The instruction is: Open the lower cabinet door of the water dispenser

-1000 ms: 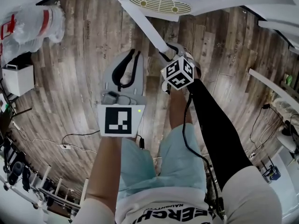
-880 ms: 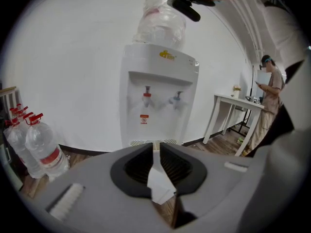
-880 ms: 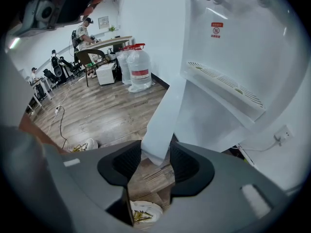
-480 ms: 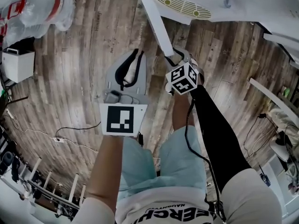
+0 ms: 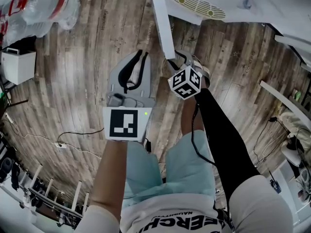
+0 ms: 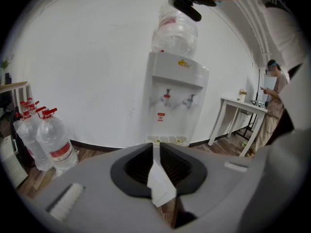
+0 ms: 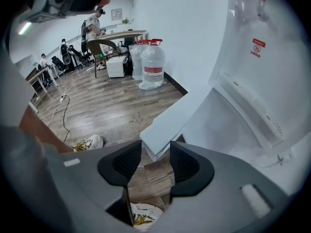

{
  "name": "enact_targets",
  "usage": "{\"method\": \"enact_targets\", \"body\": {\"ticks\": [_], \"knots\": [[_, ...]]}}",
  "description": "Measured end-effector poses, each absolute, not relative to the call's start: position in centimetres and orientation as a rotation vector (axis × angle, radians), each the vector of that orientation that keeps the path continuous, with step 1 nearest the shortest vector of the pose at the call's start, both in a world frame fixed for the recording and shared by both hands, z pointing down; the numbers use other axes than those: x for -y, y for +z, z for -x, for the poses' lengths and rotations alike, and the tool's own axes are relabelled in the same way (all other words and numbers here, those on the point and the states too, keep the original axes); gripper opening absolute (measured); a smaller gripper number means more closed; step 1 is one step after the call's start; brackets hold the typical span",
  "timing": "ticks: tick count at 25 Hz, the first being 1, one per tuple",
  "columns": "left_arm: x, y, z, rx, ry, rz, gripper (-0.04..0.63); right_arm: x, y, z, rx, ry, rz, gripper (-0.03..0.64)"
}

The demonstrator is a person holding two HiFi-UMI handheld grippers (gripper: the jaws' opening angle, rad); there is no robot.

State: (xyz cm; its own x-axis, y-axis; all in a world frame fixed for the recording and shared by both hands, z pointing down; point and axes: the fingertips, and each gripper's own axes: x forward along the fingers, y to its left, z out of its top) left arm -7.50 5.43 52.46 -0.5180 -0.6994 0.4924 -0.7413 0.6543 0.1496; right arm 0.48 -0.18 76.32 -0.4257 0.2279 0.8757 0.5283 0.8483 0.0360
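Bright, even indoor light; heavy fisheye warp, dark rounded corners.

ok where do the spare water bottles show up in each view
Head view: the water bottles sit in the top left corner, seen from above.
Left gripper view: the water bottles stand at the left edge, at mid height.
Right gripper view: the water bottles stand at upper centre.
Shared landmark: the slotted drip tray, at the top right of centre in the head view, at centre in the left gripper view, and on the right in the right gripper view.

Letters "ERCH", upside down, on white shirt [image 5: 136,222]
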Motion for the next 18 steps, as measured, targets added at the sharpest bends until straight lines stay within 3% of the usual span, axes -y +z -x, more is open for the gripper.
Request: {"method": "enact_targets", "body": {"ticks": [18], "knots": [[-11.8, 52.3, 10.2, 2.379, 0.104, -1.099, 0.059, -6.3, 75.9, 2.1, 2.018, -0.418, 0.604, 0.179]]}}
